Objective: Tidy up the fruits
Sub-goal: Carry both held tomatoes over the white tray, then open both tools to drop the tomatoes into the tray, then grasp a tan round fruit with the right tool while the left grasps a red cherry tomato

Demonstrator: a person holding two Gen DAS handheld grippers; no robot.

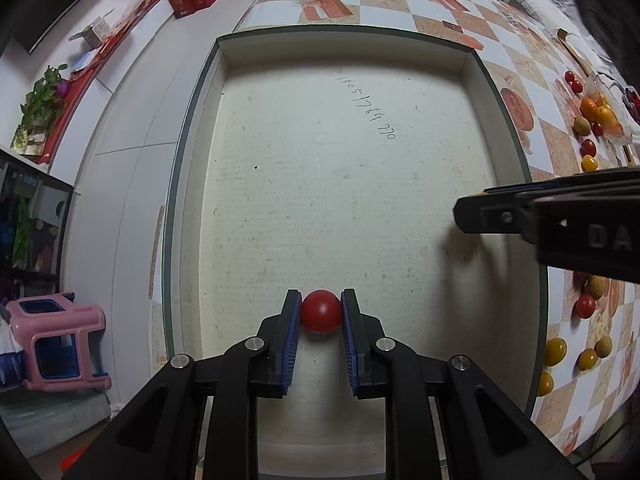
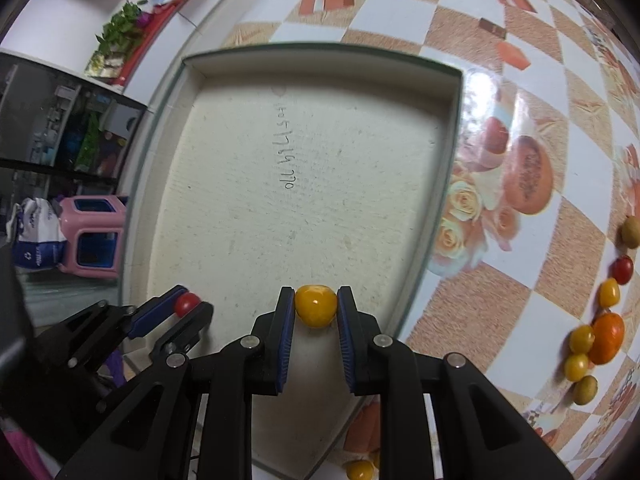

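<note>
My left gripper (image 1: 321, 312) is shut on a red cherry tomato (image 1: 321, 311) and holds it over the near part of a shallow white box (image 1: 340, 152). My right gripper (image 2: 316, 306) is shut on a yellow cherry tomato (image 2: 315, 305) over the same box (image 2: 304, 152). In the right wrist view the left gripper (image 2: 188, 308) with its red tomato (image 2: 186, 303) is at the lower left. In the left wrist view the right gripper's finger (image 1: 520, 216) comes in from the right. The box floor is bare apart from handwriting.
Loose red and yellow tomatoes, an orange (image 2: 607, 338) and brownish fruits lie on the chequered tablecloth (image 2: 500, 300) right of the box. A plastic bag with fruit (image 1: 604, 116) lies at the far right. A pink stool (image 1: 56, 344) stands on the floor left of the table.
</note>
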